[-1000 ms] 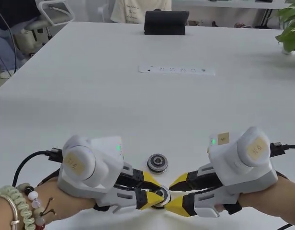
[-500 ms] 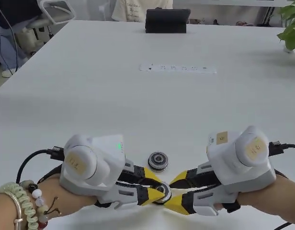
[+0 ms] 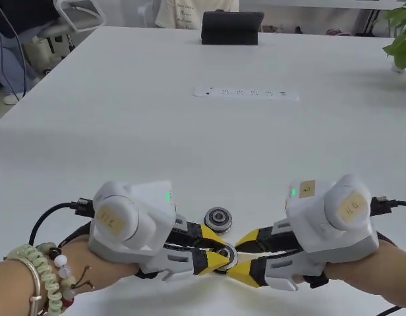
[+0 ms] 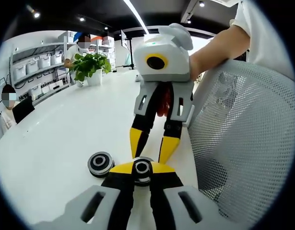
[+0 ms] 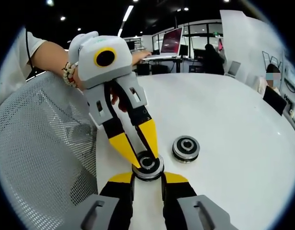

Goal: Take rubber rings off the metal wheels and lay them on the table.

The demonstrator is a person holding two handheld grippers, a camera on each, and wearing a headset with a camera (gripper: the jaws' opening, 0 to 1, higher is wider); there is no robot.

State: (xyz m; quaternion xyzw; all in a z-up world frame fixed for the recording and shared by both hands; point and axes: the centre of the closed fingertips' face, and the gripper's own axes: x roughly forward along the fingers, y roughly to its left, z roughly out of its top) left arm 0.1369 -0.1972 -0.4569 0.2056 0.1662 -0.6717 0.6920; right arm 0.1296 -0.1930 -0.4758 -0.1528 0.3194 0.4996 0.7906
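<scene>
A small metal wheel with a black rubber ring (image 3: 224, 254) (image 4: 141, 167) (image 5: 147, 165) is held just above the white table (image 3: 190, 145), near its front edge. My left gripper (image 3: 216, 255) (image 4: 141, 169) comes in from the left and is shut on it. From the right, my right gripper (image 3: 233, 258) (image 5: 147, 178) meets it tip to tip, its yellow fingers closed on the same wheel. A second wheel with its black ring (image 3: 218, 218) (image 4: 100, 163) (image 5: 186, 147) lies flat on the table just beyond the two tips.
A white power strip (image 3: 246, 93) lies mid-table and a black device (image 3: 231, 28) stands at the far edge. A plant (image 3: 401, 39) is at the far right. A mesh chair back (image 4: 238, 143) (image 5: 37, 139) is close behind the grippers.
Both grippers, with the wheel between them, have shifted slightly away from me, toward the loose wheel. The loose wheel has stayed where it was.
</scene>
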